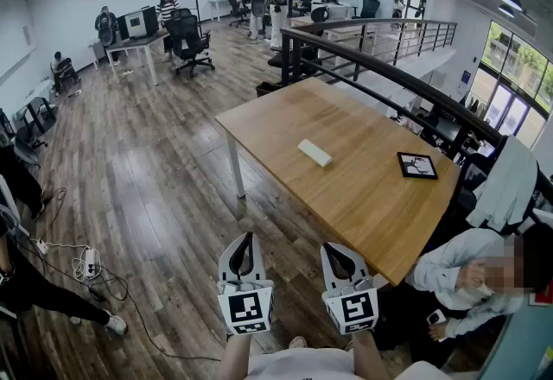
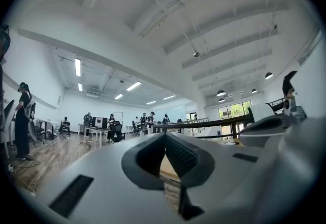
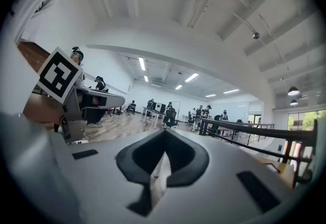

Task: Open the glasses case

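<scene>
Holding level and short of the table, the left gripper has its jaws pressed together with nothing between them; the right gripper is the same, pads meeting and empty. The white oblong glasses case lies flat near the middle of the light wooden tabletop, well apart from both grippers, and looks closed. A black-framed square tablet lies nearby toward the right edge. The case is probably light with a rigid, smooth shell, so it may skate when pushed. The seam and hinge side are too small to make out. Best guess: pin the base at a short end and lift the lid at the long front lip.
</scene>
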`<state>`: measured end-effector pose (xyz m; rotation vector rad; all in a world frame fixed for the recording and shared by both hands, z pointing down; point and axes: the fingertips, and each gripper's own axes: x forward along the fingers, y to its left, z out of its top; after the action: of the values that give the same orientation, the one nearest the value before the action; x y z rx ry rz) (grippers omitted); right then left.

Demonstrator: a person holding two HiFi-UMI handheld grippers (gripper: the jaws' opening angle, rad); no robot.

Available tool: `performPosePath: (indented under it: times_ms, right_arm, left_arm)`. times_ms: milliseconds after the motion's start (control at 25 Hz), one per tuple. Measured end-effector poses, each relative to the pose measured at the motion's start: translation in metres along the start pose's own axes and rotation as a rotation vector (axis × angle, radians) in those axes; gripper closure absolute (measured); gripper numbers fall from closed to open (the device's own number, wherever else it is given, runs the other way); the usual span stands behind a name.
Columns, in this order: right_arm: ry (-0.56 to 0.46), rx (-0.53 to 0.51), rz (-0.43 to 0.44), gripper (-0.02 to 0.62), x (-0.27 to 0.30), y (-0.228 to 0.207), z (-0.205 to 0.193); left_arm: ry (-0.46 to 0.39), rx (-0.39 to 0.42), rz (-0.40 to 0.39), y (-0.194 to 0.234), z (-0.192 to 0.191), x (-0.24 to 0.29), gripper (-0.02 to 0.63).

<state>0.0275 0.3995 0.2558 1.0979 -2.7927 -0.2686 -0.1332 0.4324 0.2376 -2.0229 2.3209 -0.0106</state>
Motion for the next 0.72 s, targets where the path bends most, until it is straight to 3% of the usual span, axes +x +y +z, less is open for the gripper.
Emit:
performPosePath:
  times_ms: [520, 720]
  right_arm:
    - [-0.022, 0.042, -0.011, 0.591, -0.002, -0.003, 0.0]
    - [-0.027, 0.055, 0.035, 0.589, 0.002, 0.004, -0.017]
  left_arm:
    - [0.004, -0.009, -0.026, -0.016, 0.002, 0.003, 0.589]
    - [0.001, -0.016, -0.034, -0.024, 0.0, 0.011, 0.589]
